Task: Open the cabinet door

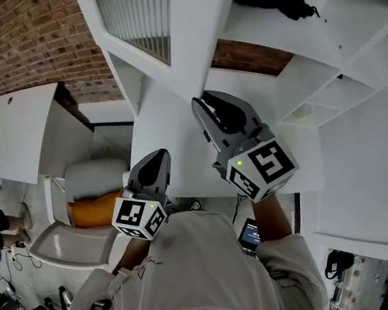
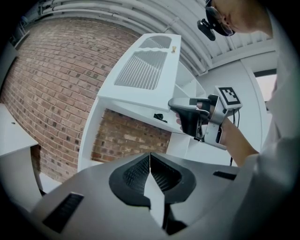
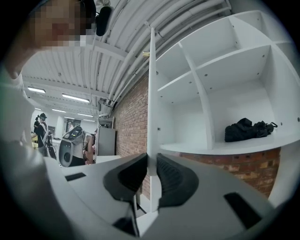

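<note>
Right gripper [image 3: 152, 172] is held level with the forearm stretched out from the body. Its jaws are narrow, clamped on the thin front edge of the cabinet door [image 3: 152, 84]. The door stands swung out, edge-on to that gripper, apart from the white shelves [image 3: 206, 70]. Left gripper [image 2: 150, 165] is level and nearer the body, jaws together on nothing. Brick wall [image 2: 51, 89] lies beyond the door, with an open gap between door and shelves.
</note>
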A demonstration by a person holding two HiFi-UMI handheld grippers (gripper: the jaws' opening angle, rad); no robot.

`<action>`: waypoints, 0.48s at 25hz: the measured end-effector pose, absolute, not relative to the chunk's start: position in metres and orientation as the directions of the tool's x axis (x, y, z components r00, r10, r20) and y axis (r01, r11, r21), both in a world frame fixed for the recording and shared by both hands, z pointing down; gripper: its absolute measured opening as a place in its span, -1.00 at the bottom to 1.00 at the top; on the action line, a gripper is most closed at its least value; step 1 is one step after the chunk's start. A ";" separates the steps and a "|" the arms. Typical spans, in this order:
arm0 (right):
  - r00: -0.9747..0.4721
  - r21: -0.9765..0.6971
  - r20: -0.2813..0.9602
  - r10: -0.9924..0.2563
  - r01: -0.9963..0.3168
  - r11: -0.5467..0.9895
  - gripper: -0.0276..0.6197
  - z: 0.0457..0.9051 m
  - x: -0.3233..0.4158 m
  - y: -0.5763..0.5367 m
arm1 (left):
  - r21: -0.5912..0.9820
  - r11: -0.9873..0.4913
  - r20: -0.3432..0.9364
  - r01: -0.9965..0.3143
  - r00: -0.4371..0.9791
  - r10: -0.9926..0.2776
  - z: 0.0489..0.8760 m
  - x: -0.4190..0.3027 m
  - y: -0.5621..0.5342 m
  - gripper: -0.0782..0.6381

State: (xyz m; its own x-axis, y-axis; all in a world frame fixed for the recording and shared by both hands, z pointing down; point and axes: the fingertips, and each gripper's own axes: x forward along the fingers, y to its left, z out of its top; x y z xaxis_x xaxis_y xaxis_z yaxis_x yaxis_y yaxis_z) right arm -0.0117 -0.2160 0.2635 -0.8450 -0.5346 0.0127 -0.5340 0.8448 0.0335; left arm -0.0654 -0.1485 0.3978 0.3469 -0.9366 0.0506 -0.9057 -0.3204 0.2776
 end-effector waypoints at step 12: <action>-0.889 0.018 -0.008 -0.457 -0.458 0.889 -0.70 0.262 -0.026 -0.189 | 0.284 -0.321 0.045 -0.904 0.347 -0.937 0.396 -0.068 -0.150 -0.73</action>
State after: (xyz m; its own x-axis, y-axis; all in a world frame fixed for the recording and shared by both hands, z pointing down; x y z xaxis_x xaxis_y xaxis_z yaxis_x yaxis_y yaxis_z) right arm -0.0255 -0.1890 0.2624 -0.8892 -0.4575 -0.0082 -0.4575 0.8890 0.0182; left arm -0.0676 -0.1496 0.3960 0.3467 -0.9369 0.0447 -0.9036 -0.3208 0.2838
